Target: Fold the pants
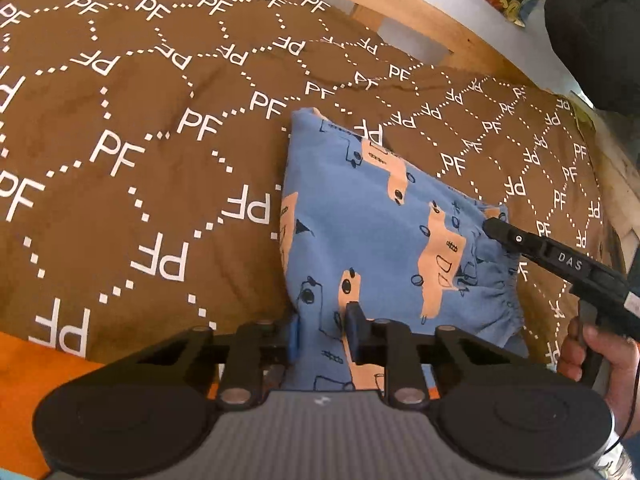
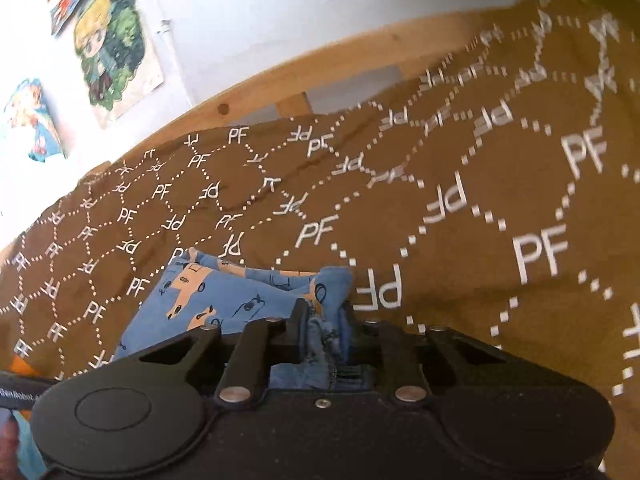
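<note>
Blue pants (image 1: 360, 232) with peach vehicle prints lie folded on a brown bedspread (image 1: 132, 128). My left gripper (image 1: 322, 330) is shut on the near edge of the pants, fabric pinched between its blue pads. My right gripper (image 2: 326, 326) is shut on the gathered waistband end of the pants (image 2: 240, 300). It also shows in the left wrist view (image 1: 496, 228) as a black finger at the pants' right edge, held by a hand (image 1: 600, 356).
The bedspread (image 2: 480, 208) with white "PF" print covers the whole bed. A wooden bed frame (image 1: 432, 28) runs along the far side. A white wall with cartoon pictures (image 2: 112, 44) stands behind. A dark object (image 1: 596, 32) is at the upper right.
</note>
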Tool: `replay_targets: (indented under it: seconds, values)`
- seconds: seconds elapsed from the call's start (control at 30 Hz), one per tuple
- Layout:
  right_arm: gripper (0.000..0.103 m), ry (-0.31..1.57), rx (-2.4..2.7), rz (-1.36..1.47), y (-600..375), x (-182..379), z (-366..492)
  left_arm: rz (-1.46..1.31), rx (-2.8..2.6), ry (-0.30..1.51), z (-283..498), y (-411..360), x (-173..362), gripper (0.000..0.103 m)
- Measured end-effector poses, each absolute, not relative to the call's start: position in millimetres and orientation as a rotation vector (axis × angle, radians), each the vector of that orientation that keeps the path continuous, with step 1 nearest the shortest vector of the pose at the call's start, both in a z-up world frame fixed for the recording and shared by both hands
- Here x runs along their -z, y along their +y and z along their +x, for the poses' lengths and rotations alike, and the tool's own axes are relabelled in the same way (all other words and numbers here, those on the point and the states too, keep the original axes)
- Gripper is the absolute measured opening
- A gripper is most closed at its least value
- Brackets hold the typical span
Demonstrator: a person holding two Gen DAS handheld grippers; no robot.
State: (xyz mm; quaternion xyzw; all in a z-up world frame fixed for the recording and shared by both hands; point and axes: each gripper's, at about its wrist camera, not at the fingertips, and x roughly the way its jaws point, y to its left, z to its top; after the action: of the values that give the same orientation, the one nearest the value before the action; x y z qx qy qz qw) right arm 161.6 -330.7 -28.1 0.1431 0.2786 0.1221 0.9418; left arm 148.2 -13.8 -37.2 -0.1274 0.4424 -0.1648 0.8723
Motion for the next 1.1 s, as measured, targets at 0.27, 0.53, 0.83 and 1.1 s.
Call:
replay_targets:
  seconds: [0.27, 0.53, 0.83, 1.1]
  values:
    - [0.014, 0.445, -0.177, 0.105, -295, 3, 121, -0.351, 0.361, 0.943, 146, -7, 23, 0.016]
    - [0.013, 0.373, -0.161, -0.093, -275, -17, 108, -0.26, 0.418, 0.799, 133, -18, -5, 0.015]
    - [0.012, 0.286, -0.203, -0.172, -269, -52, 134, -0.239, 0.397, 0.691, 135, -16, -22, 0.014]
    - [0.012, 0.209, -0.203, -0.256, -260, -71, 171, -0.217, 0.368, 0.55, 166, -14, -39, 0.015]
